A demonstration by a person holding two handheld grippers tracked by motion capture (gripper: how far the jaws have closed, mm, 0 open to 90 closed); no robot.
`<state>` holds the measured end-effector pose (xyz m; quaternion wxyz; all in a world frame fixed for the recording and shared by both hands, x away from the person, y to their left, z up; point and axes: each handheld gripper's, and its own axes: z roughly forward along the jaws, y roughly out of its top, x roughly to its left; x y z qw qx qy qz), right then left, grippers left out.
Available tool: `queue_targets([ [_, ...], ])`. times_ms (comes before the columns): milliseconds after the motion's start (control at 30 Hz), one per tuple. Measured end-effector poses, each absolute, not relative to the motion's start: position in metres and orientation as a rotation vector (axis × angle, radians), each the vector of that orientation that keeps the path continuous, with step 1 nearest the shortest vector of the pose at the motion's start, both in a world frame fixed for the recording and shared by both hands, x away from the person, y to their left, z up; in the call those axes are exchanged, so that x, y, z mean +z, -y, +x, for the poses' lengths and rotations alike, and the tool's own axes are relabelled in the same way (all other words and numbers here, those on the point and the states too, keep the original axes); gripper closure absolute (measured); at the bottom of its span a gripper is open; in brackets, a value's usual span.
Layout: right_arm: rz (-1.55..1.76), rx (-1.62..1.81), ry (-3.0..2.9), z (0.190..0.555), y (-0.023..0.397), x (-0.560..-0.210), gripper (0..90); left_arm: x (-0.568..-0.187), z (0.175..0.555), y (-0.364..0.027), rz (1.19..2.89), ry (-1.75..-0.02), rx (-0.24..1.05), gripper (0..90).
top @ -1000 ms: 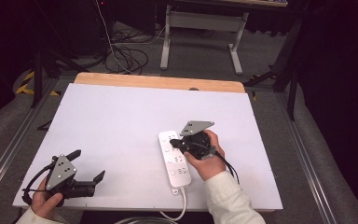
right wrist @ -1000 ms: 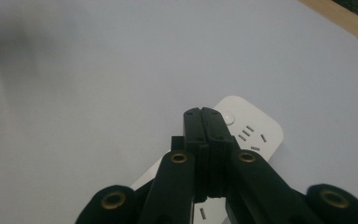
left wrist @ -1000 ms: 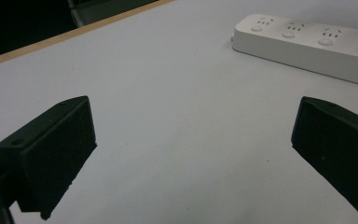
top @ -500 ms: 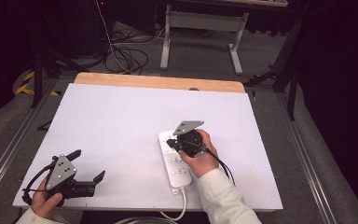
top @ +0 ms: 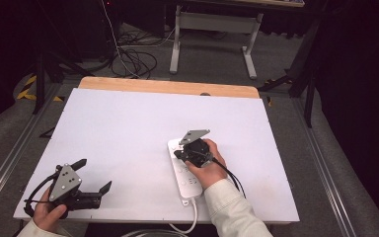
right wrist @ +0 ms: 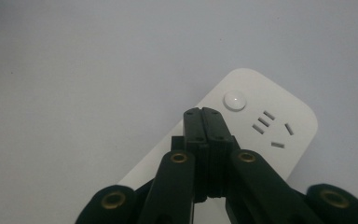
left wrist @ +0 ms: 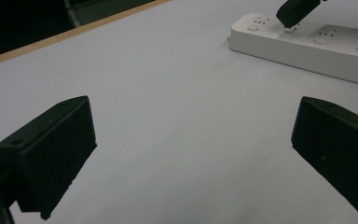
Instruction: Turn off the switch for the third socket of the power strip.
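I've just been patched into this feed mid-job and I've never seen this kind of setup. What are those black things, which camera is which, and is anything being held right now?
No robot arm here: a person at a table holds a two-jaw tool in each hand. The wide picture comes from a fixed camera above the person's side, looking forward and down. The other two come from cameras riding on each tool, looking along its black jaws.

On the white table lies a white power strip, its cord running off the near edge.

The left gripper sits near the table's near left corner, jaws wide apart and holding nothing; its own view shows bare table between them.

The right gripper has its jaws pressed together with nothing between them. Its tip points down at the power strip, beside a round button at the strip's end. Whether it touches the strip, I can't tell.
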<state>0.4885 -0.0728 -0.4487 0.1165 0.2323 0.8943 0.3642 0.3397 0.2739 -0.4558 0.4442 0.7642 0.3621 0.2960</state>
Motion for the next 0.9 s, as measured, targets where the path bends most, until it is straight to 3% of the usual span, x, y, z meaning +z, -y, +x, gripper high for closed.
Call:
queue_targets([
  [900, 0.621, 0.985, -2.606, 0.4822, 0.0645, -0.4538, 90.0, -0.4561, 0.3393, -0.2724, 1.902, -0.893, 0.721, 0.2],
])
